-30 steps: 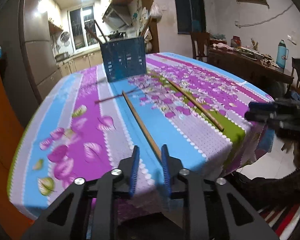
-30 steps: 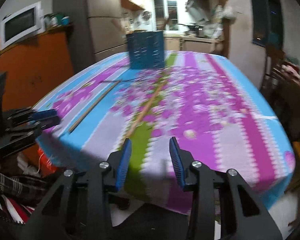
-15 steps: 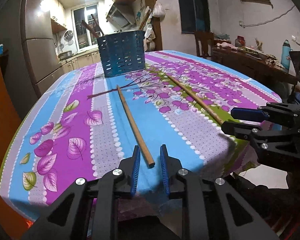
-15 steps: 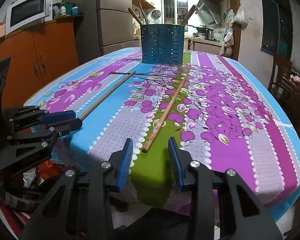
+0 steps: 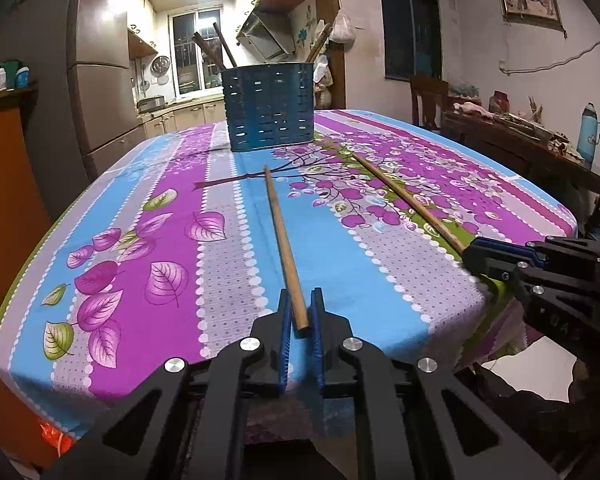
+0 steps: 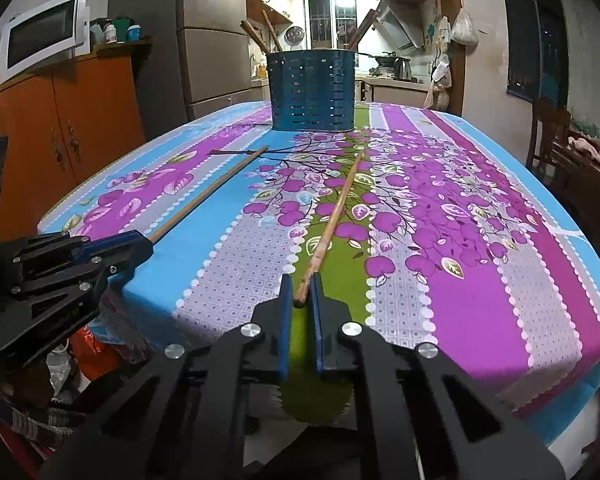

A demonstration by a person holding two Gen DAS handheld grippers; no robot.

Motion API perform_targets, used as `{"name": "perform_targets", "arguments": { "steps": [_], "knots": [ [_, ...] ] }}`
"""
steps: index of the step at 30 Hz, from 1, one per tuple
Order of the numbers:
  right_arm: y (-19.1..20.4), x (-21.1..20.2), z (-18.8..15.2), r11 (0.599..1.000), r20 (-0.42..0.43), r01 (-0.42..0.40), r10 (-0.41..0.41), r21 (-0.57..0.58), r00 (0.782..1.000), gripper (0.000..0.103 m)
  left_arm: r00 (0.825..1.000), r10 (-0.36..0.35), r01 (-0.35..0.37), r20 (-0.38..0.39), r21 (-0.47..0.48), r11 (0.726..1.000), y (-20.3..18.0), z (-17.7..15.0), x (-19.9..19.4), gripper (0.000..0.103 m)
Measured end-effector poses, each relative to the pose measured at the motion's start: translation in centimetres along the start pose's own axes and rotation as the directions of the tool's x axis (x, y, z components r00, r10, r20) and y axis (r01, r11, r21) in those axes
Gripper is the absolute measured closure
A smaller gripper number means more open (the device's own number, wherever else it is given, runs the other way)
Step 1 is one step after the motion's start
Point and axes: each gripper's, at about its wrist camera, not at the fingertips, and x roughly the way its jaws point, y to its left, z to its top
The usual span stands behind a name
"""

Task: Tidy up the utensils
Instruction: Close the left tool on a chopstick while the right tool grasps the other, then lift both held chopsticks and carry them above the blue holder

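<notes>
Two long wooden chopsticks lie on the flowered tablecloth, pointing toward a blue perforated utensil holder [image 5: 269, 106] at the far end, which holds several sticks. My left gripper [image 5: 300, 307] has its blue pads around the near end of the left chopstick [image 5: 281, 228], nearly closed on it. My right gripper [image 6: 301, 290] likewise closes around the near end of the right chopstick [image 6: 334, 216]. Each gripper also shows in the other view: the right one [image 5: 496, 256] and the left one [image 6: 116, 242]. The holder also shows in the right wrist view [image 6: 314, 90].
The table [image 5: 148, 240] has its front edge just under both grippers. An orange cabinet [image 6: 60, 120] with a microwave [image 6: 40, 40] stands left, a fridge [image 5: 100, 80] behind. A chair and cluttered side table [image 5: 520, 132] stand right.
Both grippers moved forward and down onto the near ends of the chopsticks and narrowed around them; before, the sticks' ends lay just ahead of wider jaws.
</notes>
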Motion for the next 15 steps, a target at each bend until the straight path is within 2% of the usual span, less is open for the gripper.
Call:
{"name": "perform_targets", "arguments": {
  "steps": [6,15],
  "knots": [
    [-0.2,-0.3,0.1,1.000,0.010,0.011,-0.011,0.015,1.000,0.097,1.000,0.014,-0.014,0.004,-0.004,1.000,0.4,-0.1,-0.1,0.095],
    [-0.6,-2.8,1.8,0.998,0.095,0.054,-0.051,-0.030,0.994,0.098,0.996,0.069,-0.068,0.062,-0.008,0.998,1.1,0.8,-1.7,0.095]
  ]
}}
